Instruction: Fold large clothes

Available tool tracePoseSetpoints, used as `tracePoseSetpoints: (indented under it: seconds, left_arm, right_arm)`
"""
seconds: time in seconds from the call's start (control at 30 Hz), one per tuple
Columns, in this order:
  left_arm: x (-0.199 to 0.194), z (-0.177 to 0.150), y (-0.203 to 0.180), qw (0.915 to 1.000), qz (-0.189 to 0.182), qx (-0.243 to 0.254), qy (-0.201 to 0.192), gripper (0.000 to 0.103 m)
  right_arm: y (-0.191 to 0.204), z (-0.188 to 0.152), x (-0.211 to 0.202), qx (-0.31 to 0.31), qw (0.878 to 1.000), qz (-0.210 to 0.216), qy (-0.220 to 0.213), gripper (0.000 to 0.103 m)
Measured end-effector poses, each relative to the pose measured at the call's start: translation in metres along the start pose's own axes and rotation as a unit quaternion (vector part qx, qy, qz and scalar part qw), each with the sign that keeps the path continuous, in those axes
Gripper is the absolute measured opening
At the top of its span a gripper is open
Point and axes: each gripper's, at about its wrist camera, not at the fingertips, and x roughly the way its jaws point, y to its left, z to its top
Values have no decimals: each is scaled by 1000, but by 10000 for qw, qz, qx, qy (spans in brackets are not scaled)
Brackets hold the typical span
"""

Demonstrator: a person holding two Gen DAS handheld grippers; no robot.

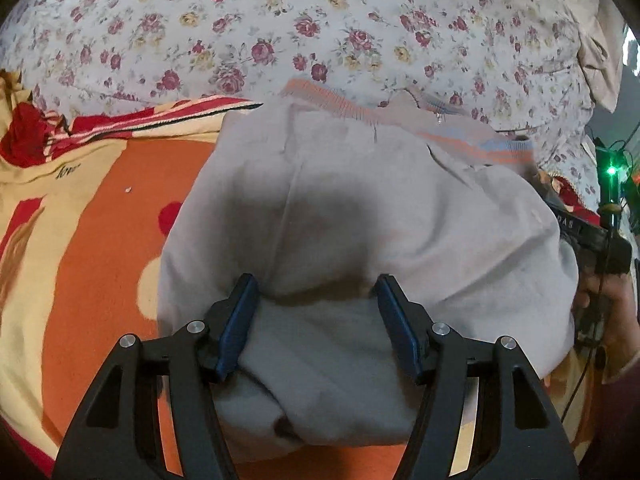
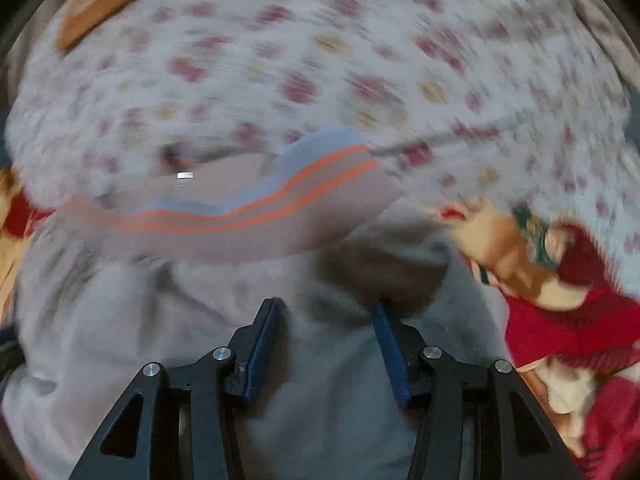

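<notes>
A pale grey sweatshirt (image 1: 360, 216) with a striped orange-and-blue ribbed hem (image 1: 476, 144) lies bunched on the bed. My left gripper (image 1: 316, 284) is open, its jaws set wide over a folded edge of the grey cloth, which lies between them. In the right wrist view, which is motion-blurred, the same grey garment (image 2: 160, 320) fills the lower frame with its striped hem (image 2: 260, 208) across the middle. My right gripper (image 2: 326, 308) is open just above the cloth. Whether either gripper touches the cloth I cannot tell.
An orange, yellow and red blanket (image 1: 88, 240) lies under the garment at left, and shows red at right in the right wrist view (image 2: 568, 320). A floral sheet (image 1: 280, 32) covers the far side. The person's other hand and gripper body (image 1: 600, 264) sit at the right edge.
</notes>
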Motion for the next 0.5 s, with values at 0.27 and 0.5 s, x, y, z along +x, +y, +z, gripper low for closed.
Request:
tracePoseSetpoints:
  seconds: [0.27, 0.5]
  left_arm:
    - [2, -3, 0, 9999, -9, -105, -15, 65]
    - [1, -6, -3, 9999, 61, -104, -26, 66]
  right_arm:
    - [-12, -8, -41, 283, 9990, 339, -68, 54]
    - [11, -51, -90, -91, 9982, 574, -135, 70]
